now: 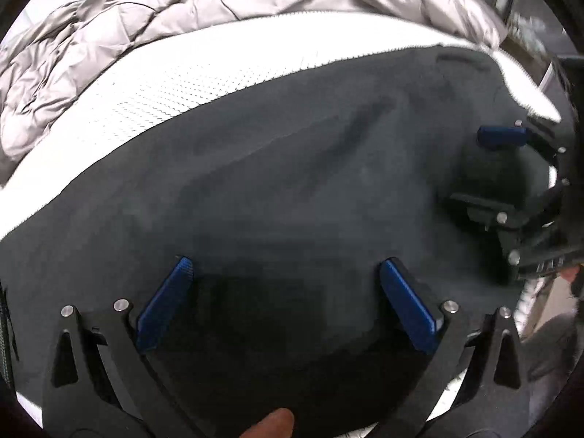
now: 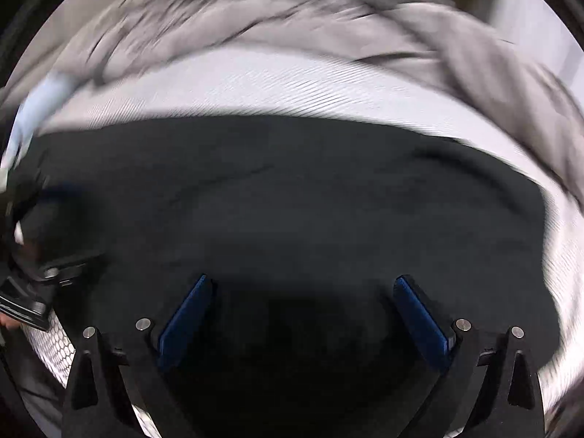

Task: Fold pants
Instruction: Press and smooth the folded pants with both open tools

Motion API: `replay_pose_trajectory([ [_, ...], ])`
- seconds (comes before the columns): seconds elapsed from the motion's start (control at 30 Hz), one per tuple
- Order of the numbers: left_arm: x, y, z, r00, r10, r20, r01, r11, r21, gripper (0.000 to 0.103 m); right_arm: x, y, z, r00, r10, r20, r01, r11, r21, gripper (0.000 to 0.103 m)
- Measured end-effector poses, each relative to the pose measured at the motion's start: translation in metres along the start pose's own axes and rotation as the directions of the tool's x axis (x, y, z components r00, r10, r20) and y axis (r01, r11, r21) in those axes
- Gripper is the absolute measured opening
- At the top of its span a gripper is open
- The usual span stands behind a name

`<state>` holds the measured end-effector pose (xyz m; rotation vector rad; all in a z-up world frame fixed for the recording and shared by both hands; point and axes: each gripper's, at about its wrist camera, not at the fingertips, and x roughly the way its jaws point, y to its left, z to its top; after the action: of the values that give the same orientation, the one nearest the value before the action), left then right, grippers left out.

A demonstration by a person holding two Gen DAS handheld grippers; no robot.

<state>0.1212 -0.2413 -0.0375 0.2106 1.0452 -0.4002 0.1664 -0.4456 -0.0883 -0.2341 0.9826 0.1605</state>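
Both tongs [image 1: 283,266] [image 2: 304,283] gape over dark pants [image 1: 292,182]; a thumb [image 1: 270,423] shows only left.

One dark pants [image 1: 284,182], spread flat on mattress. One white mattress [image 1: 153,98], textured cover. One grey quilted duvet [image 1: 109,18], bunched beyond pants on mattress. Two claws over pants: left claw [image 1: 284,273], right claw [image 2: 303,288]. Four blue finger pads total, two per claw. One fingertip visible, near edge below pants.
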Motion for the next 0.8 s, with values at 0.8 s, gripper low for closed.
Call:
replay_pose_trajectory([
  [0.8,0.013,0.03,0.047,1.0,-0.007,0.018,0.009,0.997,-0.074,0.102,0.0,-0.012,0.054,0.997,0.024,0.073,-0.031,0.995,0.094,0.101],
])
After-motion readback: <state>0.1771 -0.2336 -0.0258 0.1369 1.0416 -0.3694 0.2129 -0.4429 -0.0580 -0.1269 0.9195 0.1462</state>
